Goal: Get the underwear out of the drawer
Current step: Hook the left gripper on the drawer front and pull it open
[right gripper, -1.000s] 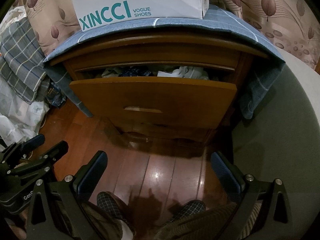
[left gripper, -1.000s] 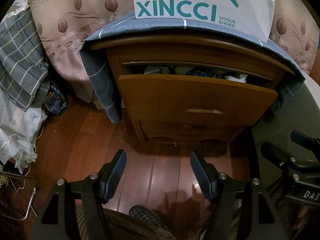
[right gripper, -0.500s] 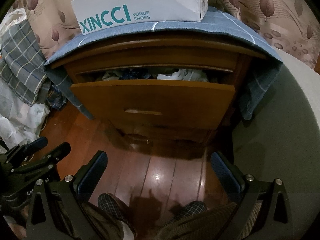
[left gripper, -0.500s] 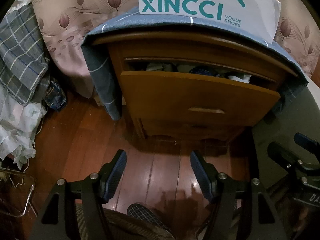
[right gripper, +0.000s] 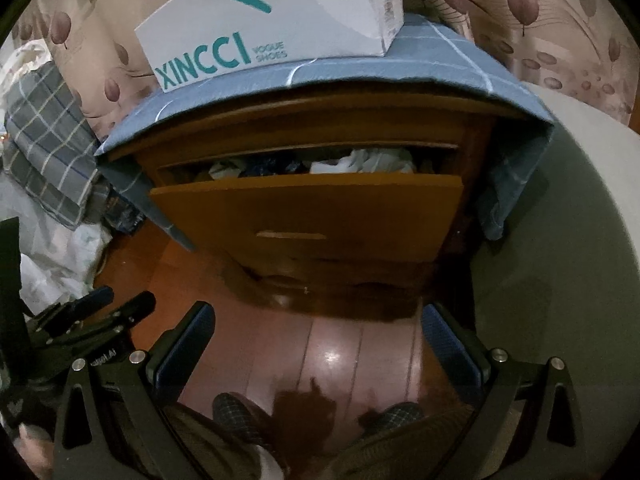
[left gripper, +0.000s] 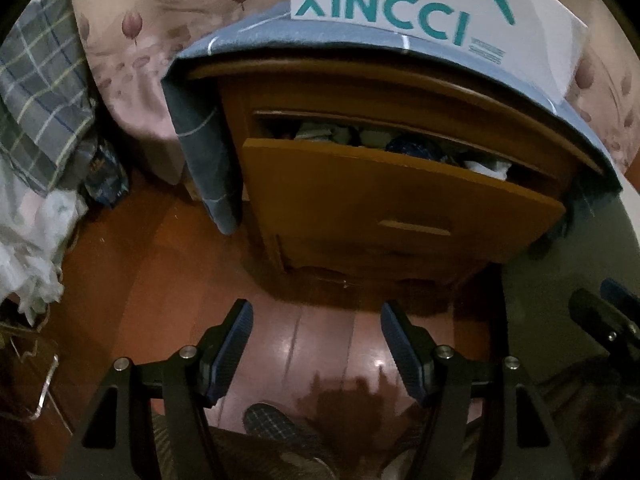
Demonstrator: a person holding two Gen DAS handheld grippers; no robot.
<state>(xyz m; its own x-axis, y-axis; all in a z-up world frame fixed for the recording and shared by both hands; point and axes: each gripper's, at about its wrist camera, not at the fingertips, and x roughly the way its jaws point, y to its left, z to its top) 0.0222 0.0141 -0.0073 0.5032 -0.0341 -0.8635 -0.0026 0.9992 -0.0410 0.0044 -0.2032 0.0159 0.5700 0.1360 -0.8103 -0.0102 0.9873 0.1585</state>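
Both claws, the left claw [left gripper: 316,344] and right claw [right gripper: 316,350], gape wide and empty low in the frame, while the underwear [right gripper: 362,160] lies across the open drawer [right gripper: 308,208] up above them.

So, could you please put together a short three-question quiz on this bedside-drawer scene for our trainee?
1. True or false: the top drawer of the wooden nightstand is partly pulled out, with crumpled clothing showing above its front panel.
2. What sits on the blue checked cloth covering the nightstand?
A. a lamp
B. a white shoe box
C. a stack of books
3. Fill in: both the left claw and the right claw are ____ and hold nothing, hanging over the wooden floor in front of the nightstand.

Key: 1 true; 2 B, the white shoe box; 3 open.
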